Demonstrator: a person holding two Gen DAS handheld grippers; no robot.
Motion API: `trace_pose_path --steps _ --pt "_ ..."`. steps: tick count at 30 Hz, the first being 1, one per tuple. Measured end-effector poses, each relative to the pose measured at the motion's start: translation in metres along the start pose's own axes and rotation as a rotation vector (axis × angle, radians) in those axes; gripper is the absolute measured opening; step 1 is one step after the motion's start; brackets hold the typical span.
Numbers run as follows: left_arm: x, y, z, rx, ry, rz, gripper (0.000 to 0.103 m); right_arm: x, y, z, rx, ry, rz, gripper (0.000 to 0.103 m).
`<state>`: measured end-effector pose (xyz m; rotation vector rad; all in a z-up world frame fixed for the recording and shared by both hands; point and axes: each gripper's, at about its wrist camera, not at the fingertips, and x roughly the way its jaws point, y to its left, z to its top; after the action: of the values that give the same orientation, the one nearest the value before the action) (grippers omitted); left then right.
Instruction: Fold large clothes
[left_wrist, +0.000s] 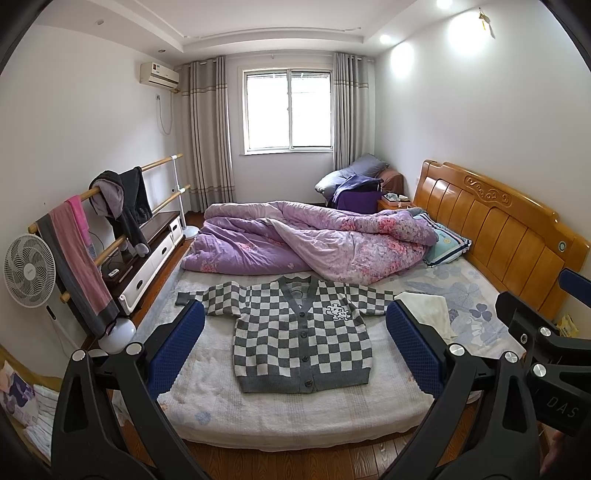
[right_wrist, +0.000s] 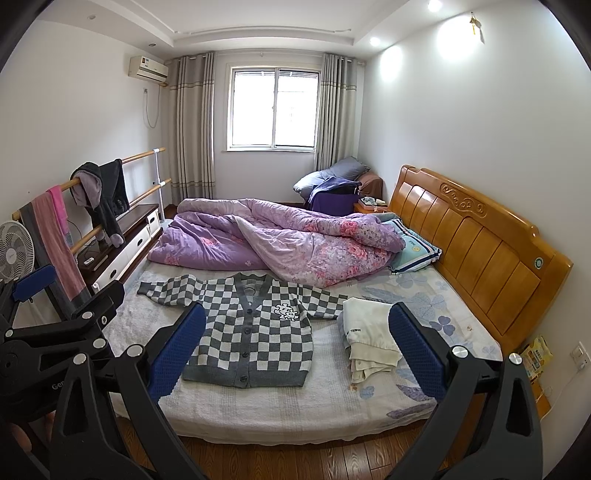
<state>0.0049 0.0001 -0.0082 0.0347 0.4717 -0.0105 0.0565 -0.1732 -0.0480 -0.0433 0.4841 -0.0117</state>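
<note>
Two tongs, left and right, hang spread wide and empty above the bed's near edge. A checked cardigan lies flat, buttoned, sleeves out, on the bed, with folded white clothes just beside its sleeve and a purple quilt behind.

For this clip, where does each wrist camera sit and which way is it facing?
Left wrist: on the left gripper, off the bed's near edge, facing the window; jaws wide apart frame the checkered cardigan; the right gripper shows at the right edge.
Right wrist: on the right gripper, further toward the headboard; jaws wide apart span cardigan and folded white garment.
Shared: bed, cardigan, purple quilt, window.
</note>
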Motion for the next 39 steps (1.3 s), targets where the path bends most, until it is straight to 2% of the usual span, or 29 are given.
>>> trace_pose_path --steps 26,39 --pt "0.004 0.001 0.0 0.003 0.003 0.01 0.099 0.006 0.002 -0.005 0.0 0.006 0.009 0.096" --pt "0.022 -0.017 0.001 -0.003 0.02 0.025 0.099 0.011 -0.01 -0.001 0.0 0.024 0.034 0.096"
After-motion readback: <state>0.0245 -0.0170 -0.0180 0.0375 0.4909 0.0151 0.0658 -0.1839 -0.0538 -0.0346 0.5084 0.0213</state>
